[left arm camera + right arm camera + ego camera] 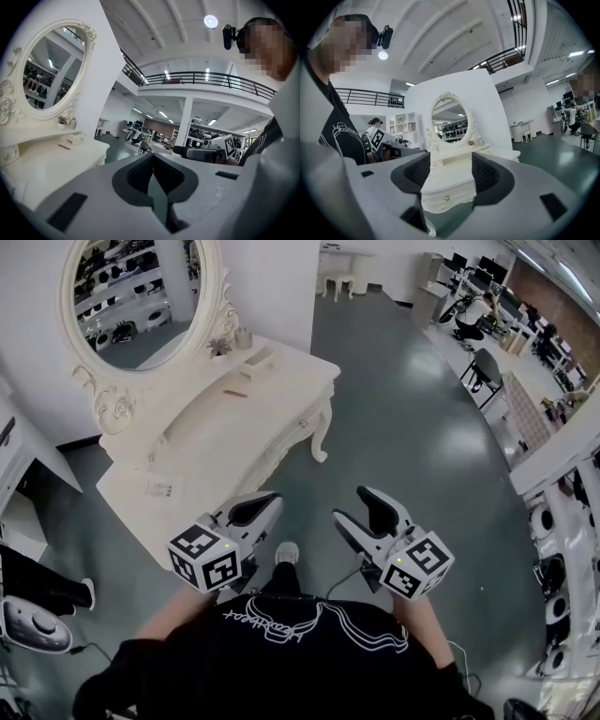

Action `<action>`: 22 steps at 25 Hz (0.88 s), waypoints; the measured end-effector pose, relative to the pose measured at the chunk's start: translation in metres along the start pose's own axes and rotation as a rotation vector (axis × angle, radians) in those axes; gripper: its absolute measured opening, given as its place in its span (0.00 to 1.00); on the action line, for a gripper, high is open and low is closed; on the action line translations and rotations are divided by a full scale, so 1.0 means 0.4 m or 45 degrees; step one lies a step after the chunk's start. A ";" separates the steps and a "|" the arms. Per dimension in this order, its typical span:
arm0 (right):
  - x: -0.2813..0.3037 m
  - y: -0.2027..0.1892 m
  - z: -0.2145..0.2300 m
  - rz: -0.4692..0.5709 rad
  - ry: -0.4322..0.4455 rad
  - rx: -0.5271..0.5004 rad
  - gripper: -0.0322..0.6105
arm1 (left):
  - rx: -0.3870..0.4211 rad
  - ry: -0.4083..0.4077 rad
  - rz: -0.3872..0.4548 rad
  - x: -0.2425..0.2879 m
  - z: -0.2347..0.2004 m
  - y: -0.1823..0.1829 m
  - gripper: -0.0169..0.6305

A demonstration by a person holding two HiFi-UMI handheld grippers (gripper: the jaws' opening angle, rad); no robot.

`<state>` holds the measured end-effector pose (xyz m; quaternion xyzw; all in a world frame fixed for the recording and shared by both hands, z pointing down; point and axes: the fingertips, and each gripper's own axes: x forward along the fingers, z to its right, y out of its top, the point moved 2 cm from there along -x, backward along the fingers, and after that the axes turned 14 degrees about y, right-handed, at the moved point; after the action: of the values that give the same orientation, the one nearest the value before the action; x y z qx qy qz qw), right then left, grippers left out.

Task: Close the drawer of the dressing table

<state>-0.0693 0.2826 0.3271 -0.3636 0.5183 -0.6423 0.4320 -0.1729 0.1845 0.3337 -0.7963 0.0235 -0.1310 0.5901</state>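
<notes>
Since the right gripper (pixel 450 168) fingers stand wide and empty, we press the drawer (pixel 454 194) squarely. Left gripper (pixel 153 161) fingers: closed, empty.

Cream-white table (pixel 234 427), gold knob (pixel 447 197), dark grey-green floor (pixel 403 409), pale grey left hand-held gripper (pixel 270 502) and right hand-held gripper (pixel 354 505), black pads (pixel 485 176), black-and-white marker squares (pixel 208 559), black shirt (pixel 281 662).

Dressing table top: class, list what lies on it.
An oval mirror, a small plant, a cup, a white box, a thin brown stick and a card. The mirror hides what's behind it.
</notes>
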 end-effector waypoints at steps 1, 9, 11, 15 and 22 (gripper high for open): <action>0.017 -0.001 0.030 -0.006 -0.003 0.009 0.47 | -0.004 0.001 -0.006 0.027 -0.021 0.005 0.03; 0.192 -0.013 0.307 -0.074 -0.002 0.116 0.47 | -0.072 0.055 -0.069 0.271 -0.247 0.053 0.03; 0.240 -0.008 0.386 -0.089 -0.010 0.134 0.47 | -0.090 0.084 -0.071 0.334 -0.317 0.075 0.03; 0.333 0.010 0.531 -0.113 -0.009 0.159 0.47 | -0.108 0.132 -0.073 0.446 -0.441 0.116 0.03; 0.464 0.040 0.706 -0.136 0.032 0.155 0.47 | -0.118 0.204 -0.047 0.584 -0.588 0.188 0.03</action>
<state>0.1247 0.0088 0.3709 -0.3558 0.4634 -0.6994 0.4118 0.0054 -0.1028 0.3683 -0.8099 0.0620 -0.2040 0.5464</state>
